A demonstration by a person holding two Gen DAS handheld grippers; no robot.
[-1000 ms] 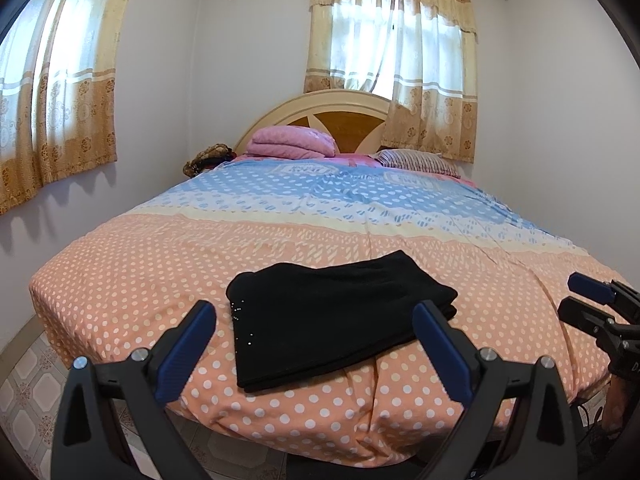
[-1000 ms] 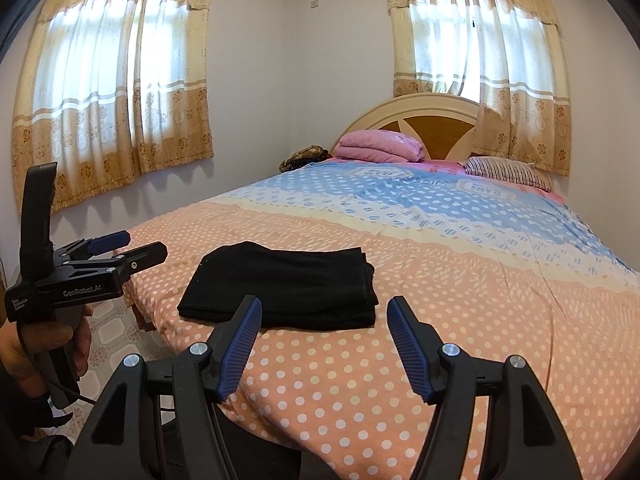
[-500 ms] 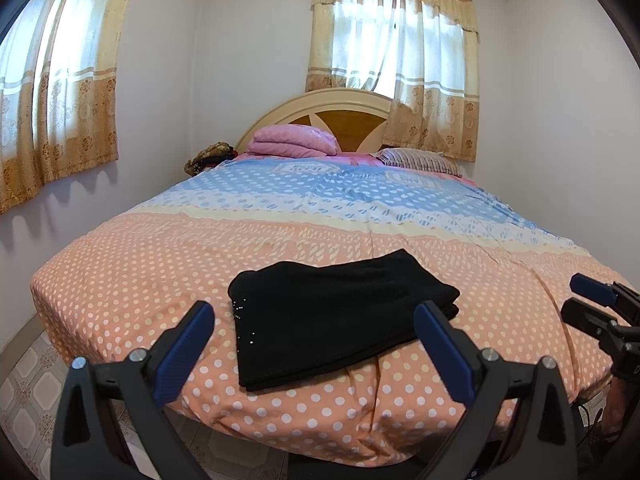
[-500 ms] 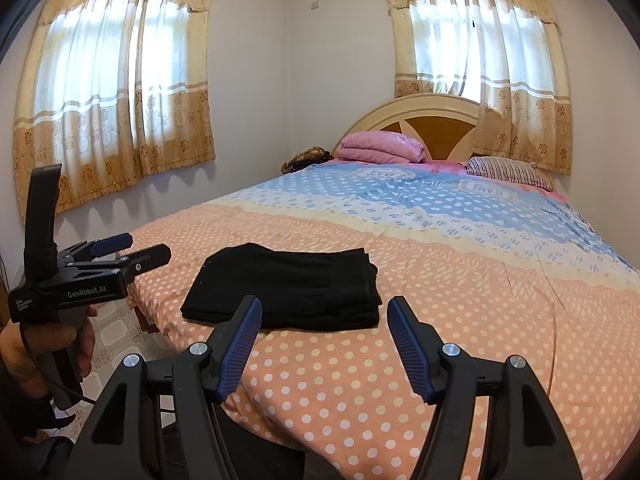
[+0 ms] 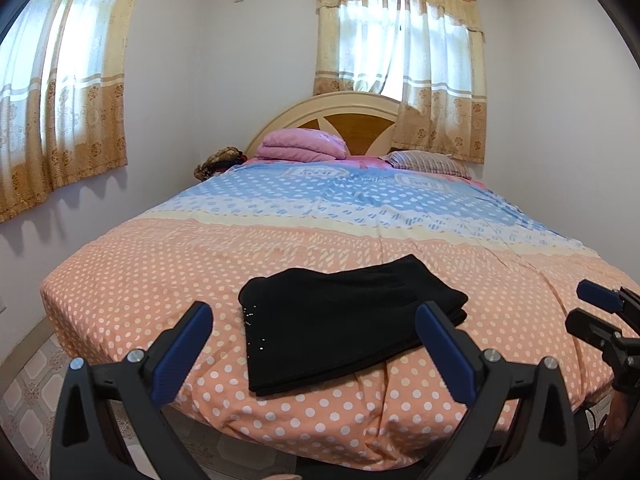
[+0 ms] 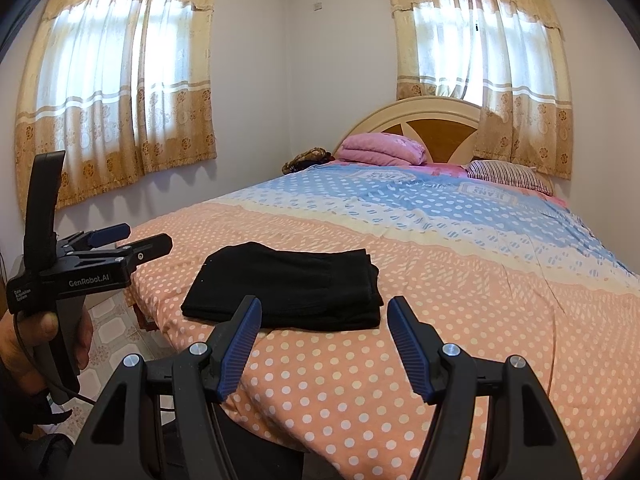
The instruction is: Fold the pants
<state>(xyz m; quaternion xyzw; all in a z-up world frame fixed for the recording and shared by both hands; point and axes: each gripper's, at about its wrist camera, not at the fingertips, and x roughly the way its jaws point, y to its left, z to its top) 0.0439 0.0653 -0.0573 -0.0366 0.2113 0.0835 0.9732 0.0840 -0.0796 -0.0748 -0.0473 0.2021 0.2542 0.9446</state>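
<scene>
White lettering reading "GenRobot.AI" stands on the side of the black plastic left gripper (image 6: 132, 241), seen in the right wrist view. A smaller white label at the rear end of the same body seems to read "Data Acquisition System", though it is tiny. The polka-dot peach and blue bedspread (image 6: 460, 220) carries printed emblems near the pillows; one appears to read "JEANS", the others are illegible.

Pants (image 5: 344, 324) on bed (image 5: 160, 272), pillows (image 5: 304, 146) behind.
</scene>
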